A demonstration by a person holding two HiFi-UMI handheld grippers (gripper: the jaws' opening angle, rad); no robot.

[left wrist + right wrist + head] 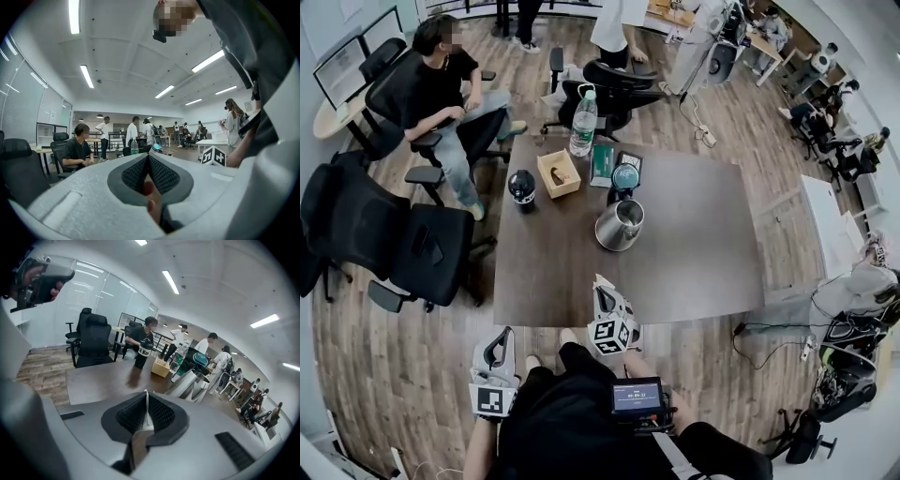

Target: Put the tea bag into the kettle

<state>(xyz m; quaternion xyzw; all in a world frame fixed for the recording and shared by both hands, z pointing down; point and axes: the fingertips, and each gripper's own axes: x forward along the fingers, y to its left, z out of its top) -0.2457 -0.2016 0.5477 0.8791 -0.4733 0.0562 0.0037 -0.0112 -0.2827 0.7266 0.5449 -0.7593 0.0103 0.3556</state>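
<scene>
Right gripper (606,292) above tabletop's near edge, clenched on thin white tea bag (146,414). Kettle (620,225), open-topped, near tabletop centre, well apart from it. Left gripper (501,339) clenched, empty, off near-left corner.

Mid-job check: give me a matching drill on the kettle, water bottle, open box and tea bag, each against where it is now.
1 kettle
2 water bottle
3 open box
4 tea bag

A at the far edge of the table
B between the shut jaws of the right gripper
C shiny metal, mid-table
D tan, beside the black cup

Pairs: 1-C, 2-A, 3-D, 4-B
</scene>
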